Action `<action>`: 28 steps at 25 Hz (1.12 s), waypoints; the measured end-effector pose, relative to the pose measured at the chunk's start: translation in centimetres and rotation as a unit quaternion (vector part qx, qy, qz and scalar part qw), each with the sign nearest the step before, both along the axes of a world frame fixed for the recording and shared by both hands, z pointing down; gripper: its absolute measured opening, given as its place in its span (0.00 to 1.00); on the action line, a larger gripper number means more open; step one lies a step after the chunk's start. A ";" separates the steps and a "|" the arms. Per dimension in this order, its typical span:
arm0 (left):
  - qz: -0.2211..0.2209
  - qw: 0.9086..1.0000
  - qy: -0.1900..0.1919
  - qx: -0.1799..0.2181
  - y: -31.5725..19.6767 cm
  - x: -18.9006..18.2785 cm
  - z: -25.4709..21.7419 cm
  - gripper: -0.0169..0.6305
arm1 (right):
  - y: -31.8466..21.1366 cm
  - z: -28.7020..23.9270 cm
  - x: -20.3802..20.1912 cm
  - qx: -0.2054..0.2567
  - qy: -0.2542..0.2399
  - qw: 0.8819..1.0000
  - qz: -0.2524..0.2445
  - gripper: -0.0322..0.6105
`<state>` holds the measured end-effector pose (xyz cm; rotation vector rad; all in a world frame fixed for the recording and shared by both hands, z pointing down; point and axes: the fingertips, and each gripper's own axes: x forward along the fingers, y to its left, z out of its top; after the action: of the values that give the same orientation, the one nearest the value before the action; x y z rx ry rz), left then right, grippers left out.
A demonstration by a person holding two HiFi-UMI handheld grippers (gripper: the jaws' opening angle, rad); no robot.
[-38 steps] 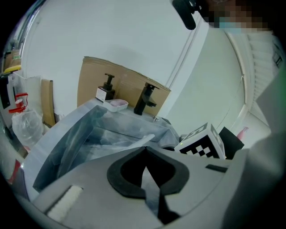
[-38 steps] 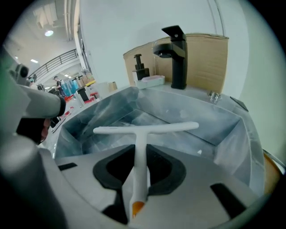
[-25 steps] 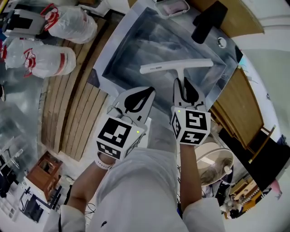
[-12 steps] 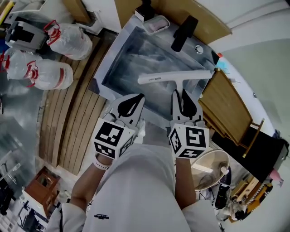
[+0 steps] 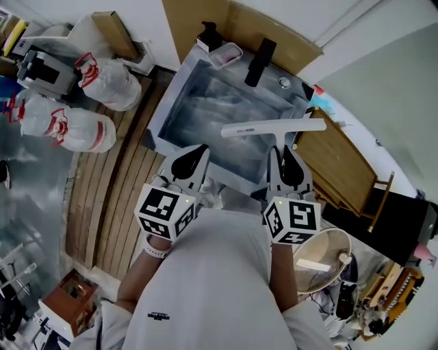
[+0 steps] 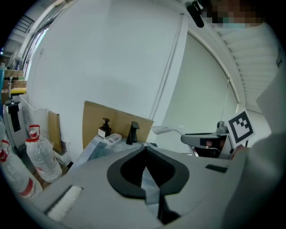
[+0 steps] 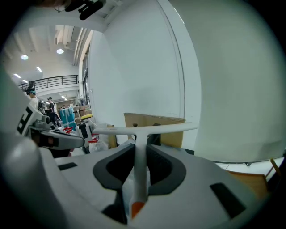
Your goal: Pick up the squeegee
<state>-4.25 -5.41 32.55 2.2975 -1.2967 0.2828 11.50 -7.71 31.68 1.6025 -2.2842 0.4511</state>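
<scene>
The right claw (image 5: 283,152) has it! Its pads are clamped on the white handle (image 7: 139,166) of the squeegee (image 5: 274,127), and in the right gripper view that handle runs straight up the middle between the dark pads. An orange tip (image 7: 136,208) pokes out at the near end. The jaws stand partly apart, only as wide as the handle allows.

The squeegee is up in the air, touching nothing but the claw. Seen from the head view, its long blade (image 5: 294,125) lies crosswise, T-fashion, over the front right corner of the metal sink (image 5: 191,109), reaching towards the wooden worktop (image 5: 342,164) on the right.

Over on the other side, the left claw (image 6: 145,146) is closed with its tips meeting and nothing between them. It hangs just beside its partner, over the sink's near rim, and both point out away from the person's white-sleeved arms.

Round the back of the sink there's a black tap (image 5: 260,61), a soap dispenser (image 5: 207,35) and a soap dish (image 5: 226,55) next to it, all in front of a cardboard sheet (image 5: 205,17) leaning against the wall. Left of the sink, clear plastic bags (image 5: 113,81) with red ties sit by the slatted wooden floor (image 5: 116,184).
</scene>
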 end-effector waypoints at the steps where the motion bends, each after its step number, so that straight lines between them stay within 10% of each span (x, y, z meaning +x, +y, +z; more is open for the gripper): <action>1: 0.001 1.000 -0.001 0.003 0.1 -0.1 -0.3 0.03 | 0.4 -0.4 0.5 0.004 -0.001 1.000 0.006 0.16; 28: 0.033 0.998 -0.015 0.042 2.8 1.4 -2.9 0.03 | 4.8 -2.8 4.6 0.034 0.000 0.997 0.063 0.16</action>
<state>-2.85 -2.63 29.63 2.4186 -1.2721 0.2915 16.06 -2.95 28.86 1.7869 -2.2280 0.4075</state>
